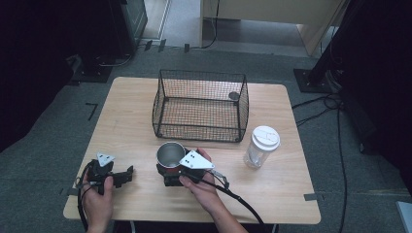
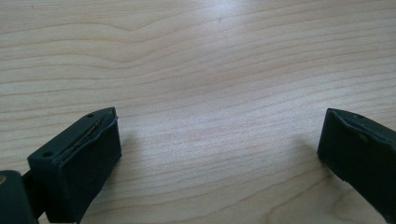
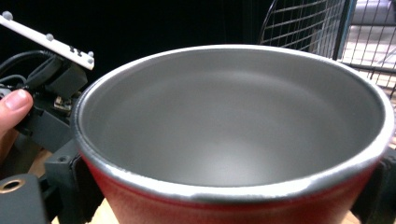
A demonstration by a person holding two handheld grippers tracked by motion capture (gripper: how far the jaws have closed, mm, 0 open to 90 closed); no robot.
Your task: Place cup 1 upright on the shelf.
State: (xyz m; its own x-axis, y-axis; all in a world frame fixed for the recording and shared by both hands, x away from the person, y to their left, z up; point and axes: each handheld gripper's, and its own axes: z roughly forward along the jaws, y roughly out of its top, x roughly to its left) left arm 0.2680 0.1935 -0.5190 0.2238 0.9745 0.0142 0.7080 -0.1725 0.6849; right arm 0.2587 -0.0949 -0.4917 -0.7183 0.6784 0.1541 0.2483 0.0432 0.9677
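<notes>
Red-walled steel cup (image 1: 170,156) sits just in front of the wire basket (image 1: 200,105), bracketed by the right claw (image 3: 233,186); whether its pads actually press the wall can't be told. Left claw (image 2: 219,154) rests wide open on the wooden surface (image 1: 131,121). Lifting on a loose, low pinch could let that slick cup tip sideways.

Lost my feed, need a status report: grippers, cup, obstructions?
Left gripper open, on bare table. Right gripper fingers around red cup. Wire basket just beyond the cup.
</notes>
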